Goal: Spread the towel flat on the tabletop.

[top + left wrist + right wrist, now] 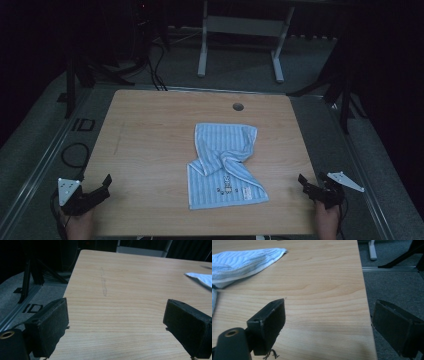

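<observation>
Blue striped towel crumpled mid-table, well apart from both grippers. Left gripper and right gripper at the near corners, jaws wide, holding nothing. Risk: pinching one layer only (folds overlap), dragging the heap instead of spreading it.

The towel lies on the table, a little right of its middle. Beyond the towel, near the far edge, is a cable hole. The left gripper sits well left of the towel at the near left corner; the right gripper sits right of the towel at the near right edge
</observation>
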The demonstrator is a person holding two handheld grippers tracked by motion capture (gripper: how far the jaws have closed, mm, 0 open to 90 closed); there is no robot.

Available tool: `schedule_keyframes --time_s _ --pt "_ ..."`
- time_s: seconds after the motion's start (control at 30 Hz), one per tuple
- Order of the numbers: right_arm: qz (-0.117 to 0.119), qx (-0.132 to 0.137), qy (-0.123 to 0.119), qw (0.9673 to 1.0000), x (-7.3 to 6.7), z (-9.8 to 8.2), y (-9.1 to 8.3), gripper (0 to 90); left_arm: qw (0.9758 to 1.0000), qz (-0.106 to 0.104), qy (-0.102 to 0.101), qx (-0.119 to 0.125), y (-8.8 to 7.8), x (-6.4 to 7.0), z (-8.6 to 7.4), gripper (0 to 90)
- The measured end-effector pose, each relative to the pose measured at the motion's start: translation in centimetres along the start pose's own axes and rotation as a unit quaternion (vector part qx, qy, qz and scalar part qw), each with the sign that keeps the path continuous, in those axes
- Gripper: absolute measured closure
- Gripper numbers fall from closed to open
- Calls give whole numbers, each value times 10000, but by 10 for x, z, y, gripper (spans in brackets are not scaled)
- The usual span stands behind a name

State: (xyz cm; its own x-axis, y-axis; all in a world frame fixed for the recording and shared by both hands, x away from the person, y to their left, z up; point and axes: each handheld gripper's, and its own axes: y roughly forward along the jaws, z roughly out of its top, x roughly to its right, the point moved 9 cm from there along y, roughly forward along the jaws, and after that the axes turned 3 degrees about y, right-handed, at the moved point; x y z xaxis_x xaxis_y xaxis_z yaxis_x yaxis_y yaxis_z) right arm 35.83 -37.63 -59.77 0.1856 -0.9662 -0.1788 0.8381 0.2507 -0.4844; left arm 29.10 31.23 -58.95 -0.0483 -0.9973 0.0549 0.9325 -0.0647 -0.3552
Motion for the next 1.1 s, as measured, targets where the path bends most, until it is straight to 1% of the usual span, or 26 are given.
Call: schedule_keyframes --time_s 0.07,0.1,0.13,0.17,0.2,0.3,0.33,0.4,0.43,0.5,0.57,0.6,0.67,0.7,0.73,0.77,0.8,0.83,0.87,0.9,0.93,0.97,1.0,1.03,1.07,1.1 --pt "-62 38 102 9999 2 0 -1 131 10000 -25 -13 -40 -1 1 -2 63" --pt "-94 44 140 9998 3 1 -1 131 9999 -62 -66 -46 -2 0 -3 63" --pt "-94 44 140 9998 3 1 -1 131 9999 -62 -66 -46 -2 0 -3 63" --pt "-147 30 190 9997 5 1 0 131 9999 -62 -66 -46 -2 0 -3 63" --pt "-173 30 206 9996 6 1 0 136 9998 -146 -154 -49 -2 0 -3 63" --pt "-115 30 154 9998 3 1 0 140 9996 -196 -143 -121 0 3 -4 64" --pt "-56 5 127 9999 1 0 0 140 9996 -218 -96 -174 1 4 -5 64" --pt "27 -101 90 9999 -2 -2 1 140 9985 -274 -100 -456 4 9 -10 63" --pt "5 -144 21 9999 -3 -2 2 141 9984 -306 -93 -467 4 11 -10 63" --pt "-35 -188 -81 9998 -4 -3 3 140 9981 -336 0 -512 5 14 -9 63" --pt "-53 -249 -154 9996 -6 -4 4 140 9979 -384 87 -507 5 18 -8 63" --pt "-37 -271 -195 9994 -7 -4 5 139 9974 -422 187 -557 7 21 -10 63" --pt "9 -398 -248 9989 -8 -6 7 134 9963 -496 270 -643 9 26 -12 63" --pt "7 -490 -274 9984 -9 -7 8 135 9959 -538 276 -668 9 28 -12 63" --pt "-9 -532 -293 9982 -8 -7 9 135 9952 -620 311 -697 10 32 -11 63" --pt "-31 -612 -316 9976 -9 -8 11 135 9941 -654 406 -763 11 34 -11 63" --pt "-25 -693 -382 9969 -9 -9 12 135 9924 -706 523 -856 12 38 -10 63" --pt "19 -843 -492 9952 -11 -8 13 135 9913 -750 594 -907 11 40 -9 63" --pt "23 -938 -610 9937 -12 -7 12 135 9892 -792 726 -1001 12 43 -7 63" --pt "-19 -1050 -828 9910 -12 -3 10 135 9875 -824 803 -1078 12 46 -7 63" --pt "28 -1081 -900 9901 -13 -1 9 135 9847 -969 829 -1186 12 51 -7 63" --pt "174 -1115 -942 9891 -17 3 6 135 9807 -1123 839 -1365 13 56 -9 63" --pt "265 -1206 -982 9875 -19 4 5 135 9765 -1263 881 -1506 14 62 -10 62" --pt "334 -1327 -1031 9852 -22 5 5 134 9737 -1360 930 -1576 15 66 -11 63" --pt "399 -1405 -1083 9833 -25 5 4 133 9682 -1459 1068 -1729 16 73 -13 63" --pt "510 -1542 -1167 9798 -30 5 4 132 9640 -1495 1233 -1822 18 79 -15 63"
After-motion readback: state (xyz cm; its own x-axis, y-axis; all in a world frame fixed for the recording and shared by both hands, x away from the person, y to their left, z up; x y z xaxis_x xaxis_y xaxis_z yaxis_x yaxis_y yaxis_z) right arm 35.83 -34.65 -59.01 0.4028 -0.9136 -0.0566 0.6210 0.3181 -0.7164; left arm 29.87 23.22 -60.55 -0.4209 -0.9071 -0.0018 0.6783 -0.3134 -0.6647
